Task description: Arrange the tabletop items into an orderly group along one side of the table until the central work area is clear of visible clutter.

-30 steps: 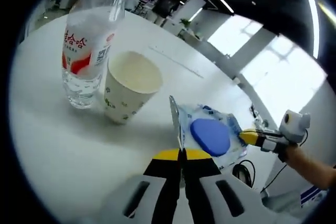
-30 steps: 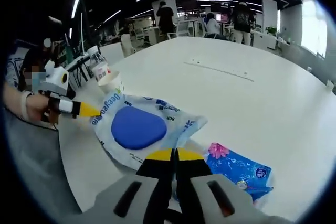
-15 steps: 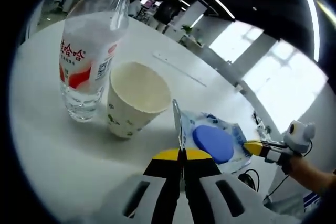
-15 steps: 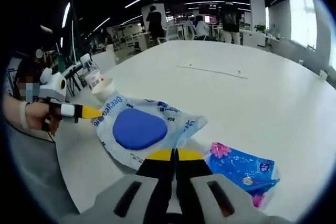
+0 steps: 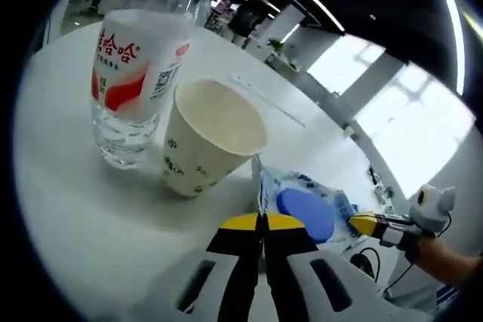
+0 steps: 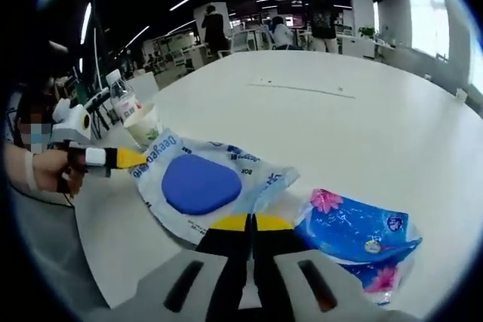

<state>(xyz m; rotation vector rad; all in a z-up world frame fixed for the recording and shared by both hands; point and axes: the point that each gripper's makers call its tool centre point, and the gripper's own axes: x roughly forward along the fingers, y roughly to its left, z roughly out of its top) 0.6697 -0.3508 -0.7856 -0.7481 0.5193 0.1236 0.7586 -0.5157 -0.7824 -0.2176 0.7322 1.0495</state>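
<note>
A wet-wipes pack [image 5: 306,213] [image 6: 200,182] with a blue oval lid hangs stretched between both grippers just above the white table [image 5: 75,201] [image 6: 339,133]. My left gripper [image 5: 262,220] [image 6: 128,158] is shut on one end of it, close to a paper cup [image 5: 207,137] [image 6: 143,124]. My right gripper [image 6: 251,222] [image 5: 362,222] is shut on the opposite edge. A clear water bottle [image 5: 143,73] [image 6: 121,99] with a red and white label stands touching the cup. A blue flowered tissue pack [image 6: 355,235] lies on the table right of my right gripper.
The table stretches wide and bare beyond the pack, with a thin strip [image 6: 302,88] set in its far middle. A hand [image 6: 38,171] holds the left gripper at the table's edge. People [image 6: 215,24] and chairs stand far behind.
The wipes pack, held by both grippers, has come closer to the cup and bottle, which loom larger in the left gripper view. More of the tissue pack shows in the right gripper view.
</note>
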